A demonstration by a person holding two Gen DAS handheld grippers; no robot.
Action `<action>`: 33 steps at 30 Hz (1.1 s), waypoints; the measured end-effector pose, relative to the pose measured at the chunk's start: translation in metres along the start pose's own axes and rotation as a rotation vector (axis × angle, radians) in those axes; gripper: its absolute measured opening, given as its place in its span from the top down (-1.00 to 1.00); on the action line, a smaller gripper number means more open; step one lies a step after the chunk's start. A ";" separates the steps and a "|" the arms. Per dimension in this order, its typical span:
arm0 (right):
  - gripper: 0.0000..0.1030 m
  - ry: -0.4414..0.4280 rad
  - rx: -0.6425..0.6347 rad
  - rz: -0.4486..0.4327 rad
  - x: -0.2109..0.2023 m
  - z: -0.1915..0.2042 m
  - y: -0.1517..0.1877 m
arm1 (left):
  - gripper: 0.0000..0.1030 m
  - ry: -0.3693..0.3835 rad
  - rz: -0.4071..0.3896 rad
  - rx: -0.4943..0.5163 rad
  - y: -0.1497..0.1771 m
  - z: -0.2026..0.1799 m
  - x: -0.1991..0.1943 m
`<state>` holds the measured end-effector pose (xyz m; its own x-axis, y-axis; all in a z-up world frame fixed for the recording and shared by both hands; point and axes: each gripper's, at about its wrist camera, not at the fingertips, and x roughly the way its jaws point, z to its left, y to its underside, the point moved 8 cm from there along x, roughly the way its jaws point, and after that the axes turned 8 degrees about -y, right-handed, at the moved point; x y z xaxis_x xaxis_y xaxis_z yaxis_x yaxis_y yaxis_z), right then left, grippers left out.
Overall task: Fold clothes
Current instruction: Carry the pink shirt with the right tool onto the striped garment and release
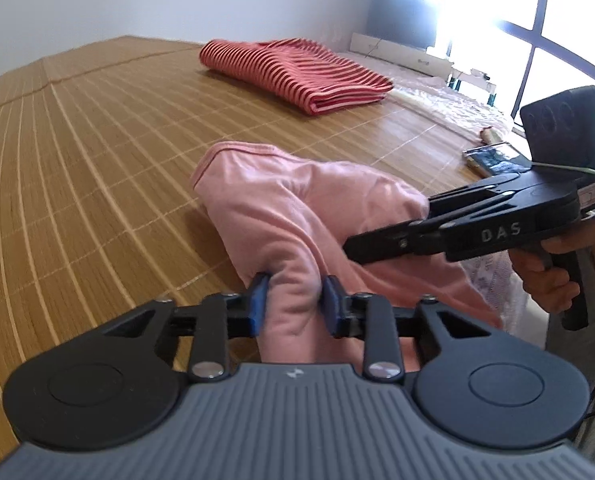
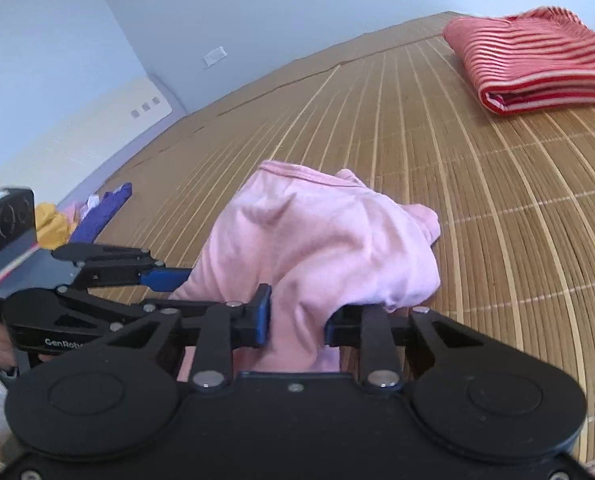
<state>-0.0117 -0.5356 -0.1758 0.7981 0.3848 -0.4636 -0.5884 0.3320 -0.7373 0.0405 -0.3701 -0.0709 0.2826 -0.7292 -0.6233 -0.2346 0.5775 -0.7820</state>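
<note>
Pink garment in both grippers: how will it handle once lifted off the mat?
Probably very floppy: the pink garment bunches and droops around the left gripper and right gripper, holding no shape. Likely light, since thin pinches carry it. It may drag on the bamboo mat rather than slide cleanly, unlike the folded striped garment.
</note>
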 end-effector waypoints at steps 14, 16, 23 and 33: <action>0.53 0.067 -0.161 -0.130 -0.091 0.003 -0.102 | 0.51 0.016 -0.190 0.121 -0.138 -0.050 -0.023; 0.51 0.062 -0.179 -0.140 -0.108 -0.007 -0.130 | 0.51 0.018 -0.218 0.126 -0.169 -0.057 -0.016; 0.51 0.027 -0.085 -0.239 -0.135 -0.083 -0.218 | 0.50 -0.055 -0.241 0.163 -0.261 -0.071 0.046; 0.50 0.108 -0.076 -0.073 -0.075 -0.205 -0.281 | 0.50 -0.097 -0.166 0.071 -0.296 -0.052 0.178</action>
<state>0.1209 -0.8343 -0.0344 0.8500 0.2657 -0.4548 -0.5202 0.2882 -0.8039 0.1115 -0.6903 0.0499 0.4015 -0.7795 -0.4808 -0.1123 0.4791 -0.8705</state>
